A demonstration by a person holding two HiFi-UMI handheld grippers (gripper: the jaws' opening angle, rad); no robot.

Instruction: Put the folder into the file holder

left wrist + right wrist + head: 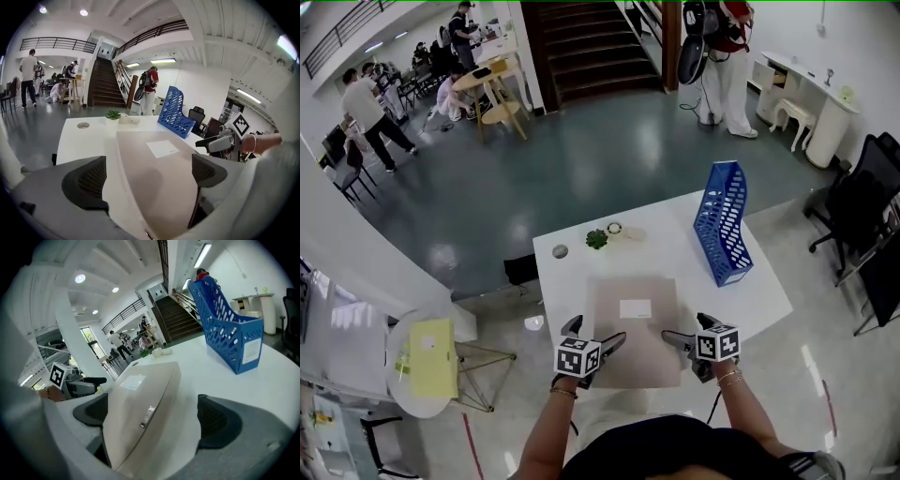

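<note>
A beige folder [635, 328] with a white label lies flat on the white table [572, 281], near its front edge. The blue slotted file holder [724, 223] stands upright at the table's far right, apart from the folder. My left gripper [595, 334] is open at the folder's near left corner, and the folder [159, 183] spreads between its jaws. My right gripper [686, 329] is open at the near right corner, with the folder's edge and a metal clasp [140, 404] between its jaws. Each gripper view also shows the file holder [176, 113] [229, 329].
A small green plant [597, 239], a pale small object [630, 234] and a round cable hole [560, 251] sit at the table's far edge. A round side table with yellow paper [431, 361] stands left. Black office chairs [862, 202] stand right. People are far back.
</note>
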